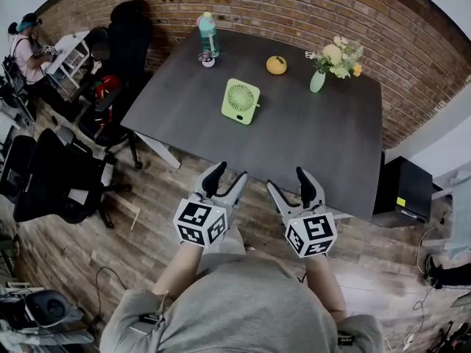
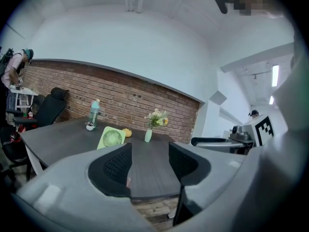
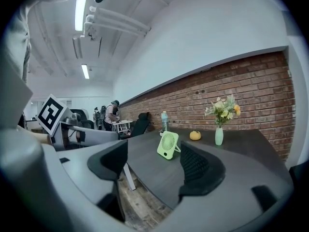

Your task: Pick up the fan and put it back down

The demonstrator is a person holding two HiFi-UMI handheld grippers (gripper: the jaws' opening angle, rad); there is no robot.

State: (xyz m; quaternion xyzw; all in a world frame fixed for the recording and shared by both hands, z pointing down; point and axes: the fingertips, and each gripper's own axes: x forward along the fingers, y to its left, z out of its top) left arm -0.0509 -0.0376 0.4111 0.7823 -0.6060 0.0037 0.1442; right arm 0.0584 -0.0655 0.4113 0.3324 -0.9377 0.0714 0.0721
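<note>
The left claw (image 1: 229, 173) and right claw (image 1: 288, 179) hover side by side at the near edge of the counter (image 1: 294, 145). Each is parted and holds nothing (likely readied for a two-sided grasp). The green fan (image 1: 241, 101) stands propped mid-counter with bare surface around it. The bottle (image 1: 208, 34), orange fruit (image 1: 276, 65) and vase (image 1: 318, 79) sit beyond.

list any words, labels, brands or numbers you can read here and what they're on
None can be read.
bottle: label too blurred to read.
black box: yellow sticker too small to read.
left gripper and right gripper: square marker patterns only, no words.
</note>
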